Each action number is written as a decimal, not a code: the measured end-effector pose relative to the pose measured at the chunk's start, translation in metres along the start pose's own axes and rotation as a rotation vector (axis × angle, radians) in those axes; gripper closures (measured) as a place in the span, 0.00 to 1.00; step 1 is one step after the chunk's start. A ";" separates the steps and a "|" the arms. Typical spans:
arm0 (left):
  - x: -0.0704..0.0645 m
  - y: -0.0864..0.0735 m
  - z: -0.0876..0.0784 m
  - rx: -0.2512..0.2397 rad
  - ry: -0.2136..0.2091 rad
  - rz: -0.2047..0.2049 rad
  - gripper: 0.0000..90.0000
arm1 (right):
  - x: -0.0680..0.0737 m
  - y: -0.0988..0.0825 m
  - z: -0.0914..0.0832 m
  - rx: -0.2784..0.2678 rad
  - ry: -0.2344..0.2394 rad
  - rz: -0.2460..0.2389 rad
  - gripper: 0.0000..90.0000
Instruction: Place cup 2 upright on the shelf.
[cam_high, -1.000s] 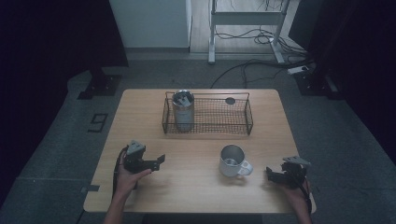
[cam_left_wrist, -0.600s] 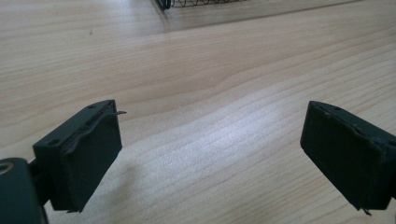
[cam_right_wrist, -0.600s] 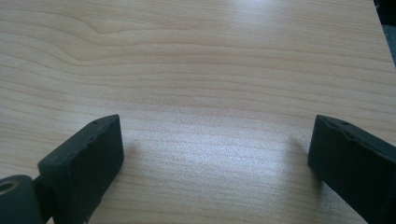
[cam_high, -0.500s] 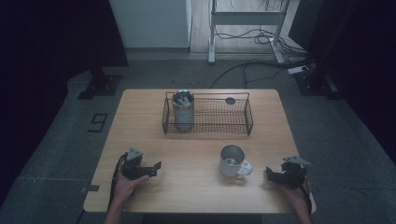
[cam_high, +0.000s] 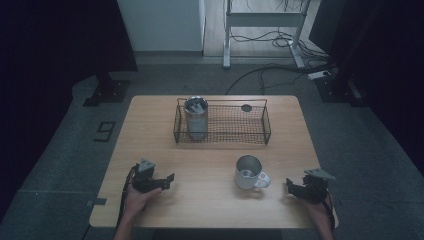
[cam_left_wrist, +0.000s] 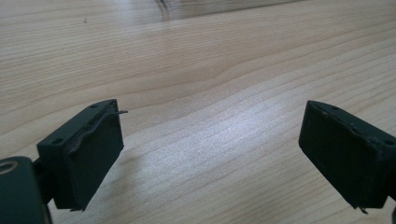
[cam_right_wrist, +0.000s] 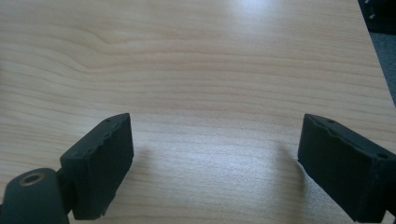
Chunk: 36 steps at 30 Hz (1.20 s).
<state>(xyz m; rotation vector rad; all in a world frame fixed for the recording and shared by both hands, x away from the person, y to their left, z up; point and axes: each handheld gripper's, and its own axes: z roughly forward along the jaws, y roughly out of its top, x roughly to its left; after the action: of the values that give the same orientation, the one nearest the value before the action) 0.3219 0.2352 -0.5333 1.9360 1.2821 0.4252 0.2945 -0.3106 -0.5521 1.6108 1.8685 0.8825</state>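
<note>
Dim room, dark floor all round, and a pale wooden counter (cam_high: 215, 150) lit in the middle of it. At the far side sits a wire basket (cam_high: 222, 122) with a tall metal tumbler (cam_high: 196, 117) standing upright in its left end and the rest of the basket bare; a small dark disc (cam_high: 246, 107) lies on the wood just behind its far rim. Out on the open wood, well short of the basket, stands a steel mug (cam_high: 249, 171), upright, handle pointing toward the right gripper (cam_high: 292, 186), which is near it but clearly apart. That gripper rests low on the counter, fingers (cam_right_wrist: 100, 163) spread wide over bare wood, nothing between them. Over on the other side, the left gripper (cam_high: 167, 180) sits near the front edge, far from everything; its fingers (cam_left_wrist: 88, 151) have just been closing somewhat, yet a broad gap remains and only wood grain lies inside it. So, by my reading: one vessel looks already stowed, the mug remains to be picked up and carried across, and no grasp has begun.
</note>
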 end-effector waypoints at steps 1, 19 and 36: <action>0.000 0.000 0.000 -0.003 -0.001 -0.002 0.07 | 0.000 0.001 -0.002 -0.009 0.008 0.007 0.11; -0.009 0.003 -0.006 -0.047 -0.020 0.014 0.09 | 0.036 0.037 -0.041 -0.166 0.118 0.013 0.11; -0.010 0.003 -0.004 -0.039 -0.032 0.004 0.09 | 0.073 0.052 -0.041 -0.190 0.229 -0.043 0.10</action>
<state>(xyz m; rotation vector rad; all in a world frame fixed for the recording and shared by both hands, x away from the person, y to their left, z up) 0.3169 0.2272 -0.5270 1.9059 1.2404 0.4166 0.2865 -0.2395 -0.4836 1.3992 1.8961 1.2290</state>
